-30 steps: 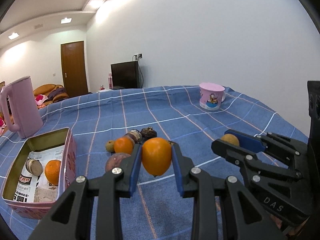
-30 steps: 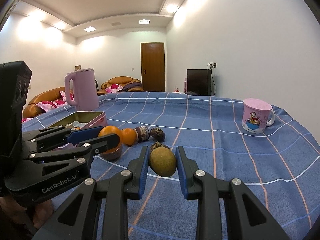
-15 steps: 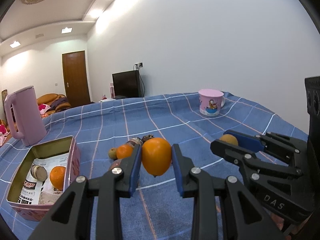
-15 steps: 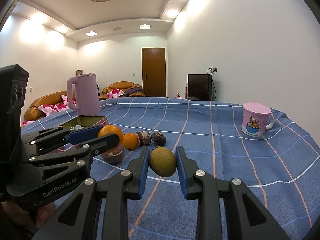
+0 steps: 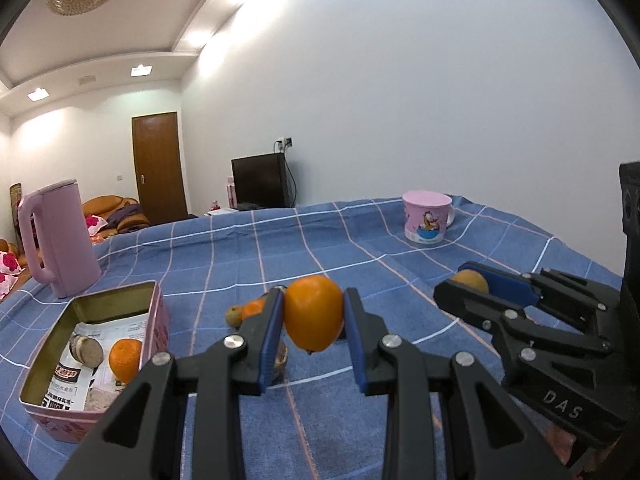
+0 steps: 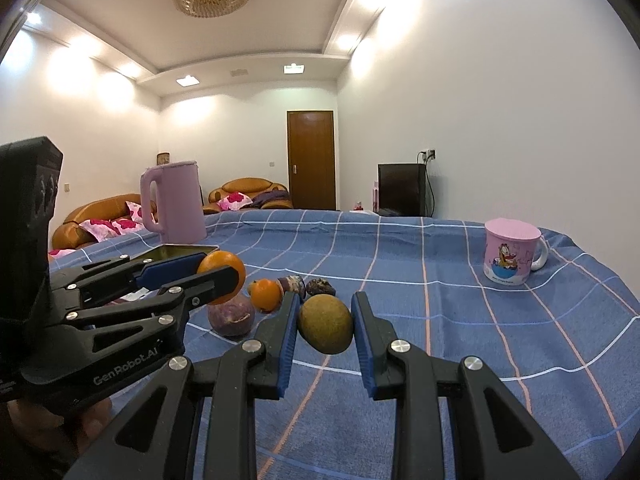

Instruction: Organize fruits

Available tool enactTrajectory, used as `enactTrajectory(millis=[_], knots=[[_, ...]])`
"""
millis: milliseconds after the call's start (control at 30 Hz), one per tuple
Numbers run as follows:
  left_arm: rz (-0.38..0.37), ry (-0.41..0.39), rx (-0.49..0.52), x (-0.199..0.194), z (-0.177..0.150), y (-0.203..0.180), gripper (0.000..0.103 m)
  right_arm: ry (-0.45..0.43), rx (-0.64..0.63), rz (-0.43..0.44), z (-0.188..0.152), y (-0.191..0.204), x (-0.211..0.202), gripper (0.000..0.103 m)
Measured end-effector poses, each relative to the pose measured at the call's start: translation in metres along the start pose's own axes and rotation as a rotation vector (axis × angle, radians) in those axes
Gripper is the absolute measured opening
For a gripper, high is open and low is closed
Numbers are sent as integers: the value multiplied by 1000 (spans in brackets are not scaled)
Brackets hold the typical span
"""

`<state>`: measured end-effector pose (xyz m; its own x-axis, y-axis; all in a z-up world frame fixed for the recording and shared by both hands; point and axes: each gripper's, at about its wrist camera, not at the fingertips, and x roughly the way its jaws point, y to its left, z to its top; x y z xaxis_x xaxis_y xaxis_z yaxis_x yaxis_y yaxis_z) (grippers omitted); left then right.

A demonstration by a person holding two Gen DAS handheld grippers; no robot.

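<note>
My left gripper [image 5: 313, 312] is shut on a large orange [image 5: 314, 312], held above the blue checked cloth. My right gripper [image 6: 325, 324] is shut on a brownish-green fruit [image 6: 326, 324], also lifted off the cloth. Each gripper shows in the other's view: the right gripper [image 5: 470, 286] at the right of the left wrist view, the left gripper [image 6: 218, 270] at the left of the right wrist view. On the cloth lie a purple fruit [image 6: 231, 316], a small orange [image 6: 265, 294] and two dark fruits [image 6: 320, 287]. A pink tin [image 5: 60, 420] at left holds an orange [image 5: 125, 360].
A tall pink jug [image 5: 60, 240] stands behind the tin. A pink cartoon mug [image 6: 510, 256] sits at the far right of the table. Beyond the table are a sofa, a brown door and a black television. A hand [image 6: 60, 428] shows under the left gripper.
Both views have tilted upward, so the table and fruits sit lower in the frames. Each gripper keeps the same fruit between its pads.
</note>
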<state>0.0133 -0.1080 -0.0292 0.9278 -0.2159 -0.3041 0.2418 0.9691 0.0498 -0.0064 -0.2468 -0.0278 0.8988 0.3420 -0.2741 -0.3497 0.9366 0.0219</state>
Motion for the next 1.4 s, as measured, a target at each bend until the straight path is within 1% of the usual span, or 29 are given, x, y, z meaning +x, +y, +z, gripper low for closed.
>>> enactTrajectory(millis=[233,333,500,567,633,733,800,1100,1400], knots=[[16,-35,18,-6,-1,-4,32,-27,-13,6,0,3,-5,29],[36,-47,22,-8,-1,-4,32,-34,-18,8,0,4,-6,29],[63,-61,3,-10,3,6,32,-29,-1,20,1,1,-6,29],[70,-59,-6,-11,4,11,32,-16,21,28,3,-1,-4,29],[83,-57,-15,-13,6,17,32,1,18,10,5,1,-1,29],[92,-49,-32,-15,7,25,32,10,21,25,10,4,1,29],[111,-38,-40,-16,9,32,32,12,4,33,15,10,3,29],[188,3,-87,-19,9,72,32,14,-22,132,44,44,22,29],[245,36,-130,-20,5,107,32,48,-60,193,59,76,52,29]])
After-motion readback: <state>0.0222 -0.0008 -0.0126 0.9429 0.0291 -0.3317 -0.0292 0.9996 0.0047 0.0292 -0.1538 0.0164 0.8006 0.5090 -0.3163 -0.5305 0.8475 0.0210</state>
